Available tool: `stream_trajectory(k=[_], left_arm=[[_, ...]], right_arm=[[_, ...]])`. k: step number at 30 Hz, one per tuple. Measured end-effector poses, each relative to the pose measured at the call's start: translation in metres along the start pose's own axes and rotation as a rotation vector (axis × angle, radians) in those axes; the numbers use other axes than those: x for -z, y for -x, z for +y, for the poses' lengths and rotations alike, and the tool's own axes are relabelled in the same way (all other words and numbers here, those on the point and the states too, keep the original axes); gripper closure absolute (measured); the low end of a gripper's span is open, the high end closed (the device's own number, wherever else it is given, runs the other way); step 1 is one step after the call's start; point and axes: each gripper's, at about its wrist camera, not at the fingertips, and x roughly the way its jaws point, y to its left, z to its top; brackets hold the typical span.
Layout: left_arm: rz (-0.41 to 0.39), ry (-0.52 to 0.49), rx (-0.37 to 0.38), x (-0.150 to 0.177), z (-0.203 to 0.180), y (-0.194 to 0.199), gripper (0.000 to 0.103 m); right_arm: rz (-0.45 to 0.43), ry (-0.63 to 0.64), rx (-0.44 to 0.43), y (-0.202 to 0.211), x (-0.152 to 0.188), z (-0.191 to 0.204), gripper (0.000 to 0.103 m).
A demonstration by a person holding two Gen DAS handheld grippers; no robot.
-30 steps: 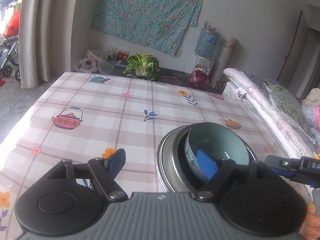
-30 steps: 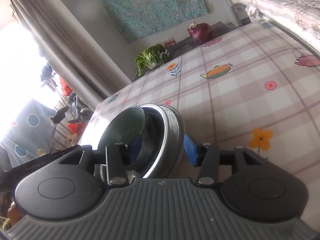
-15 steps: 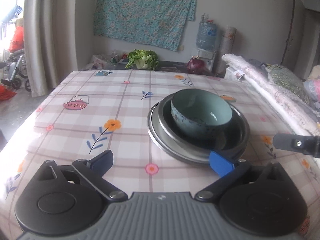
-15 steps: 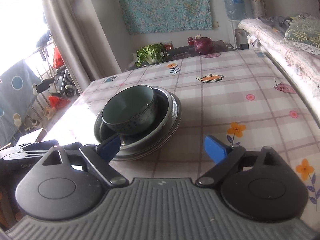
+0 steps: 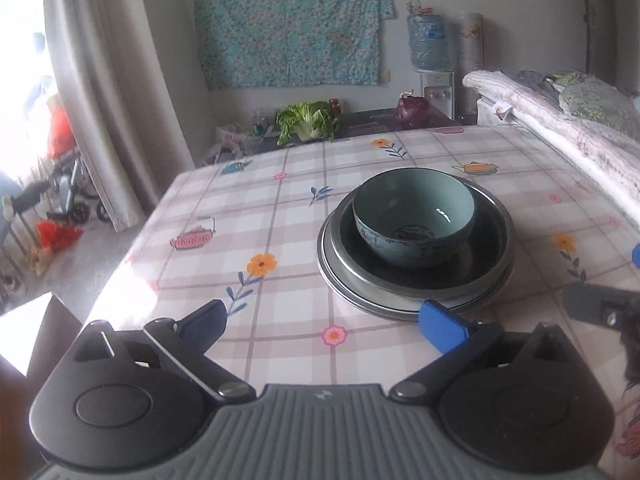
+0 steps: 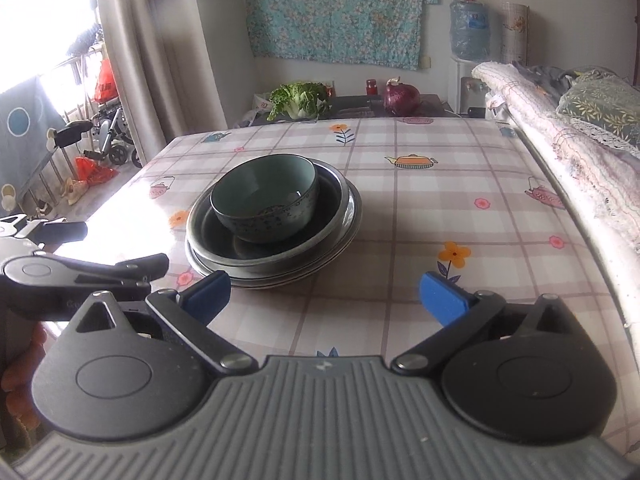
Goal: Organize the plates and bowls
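Note:
A teal bowl [image 5: 414,216] sits inside a dark metal basin [image 5: 486,256], which rests on stacked plates [image 5: 360,298] on the checked tablecloth [image 5: 280,248]. My left gripper [image 5: 326,322] is open and empty, just in front of the stack. In the right wrist view the same bowl [image 6: 266,198], basin [image 6: 332,208] and plates [image 6: 340,252] stand ahead and to the left. My right gripper [image 6: 324,294] is open and empty, short of the stack.
A green cabbage [image 6: 298,98] and a red onion [image 6: 402,98] lie on a low bench beyond the table's far edge. Folded bedding [image 6: 560,128] runs along the right side. Curtains and a water dispenser [image 5: 430,44] stand at the back.
Both grippers have let go of the stack and pulled back from it. The bowl, basin and plates now rest flat on the table.

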Motion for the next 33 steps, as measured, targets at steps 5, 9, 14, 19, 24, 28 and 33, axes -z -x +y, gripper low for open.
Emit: stream_trajectory(k=[5,9,14,19,24,28,33], left_arm=[[0.058,0.087,0.05,-0.004,0.011,-0.006,0.0],[0.084,0.117,0.069,-0.006,0.016,-0.01,0.0],[0.095,0.114,0.061,-0.009,0.015,-0.013,0.0],[0.1,0.115,0.064,-0.011,0.014,-0.014,0.0],[0.118,0.121,0.081,-0.012,0.013,-0.018,0.0],[0.122,0.122,0.078,-0.011,0.013,-0.019,0.0],[0.123,0.132,0.078,-0.011,0.016,-0.019,0.0]], right_arm=[[0.025,0.005,0.038,-0.002,-0.003,0.004,0.001],[0.063,-0.035,0.052,-0.01,-0.008,0.003,0.001],[0.098,-0.074,0.06,-0.022,-0.011,0.002,0.001],[0.122,-0.069,0.078,-0.029,-0.011,0.005,0.001],[0.132,-0.062,0.087,-0.033,-0.011,0.006,0.001],[0.14,-0.06,0.094,-0.035,-0.012,0.006,0.001],[0.135,-0.048,0.096,-0.034,-0.013,0.008,0.001]])
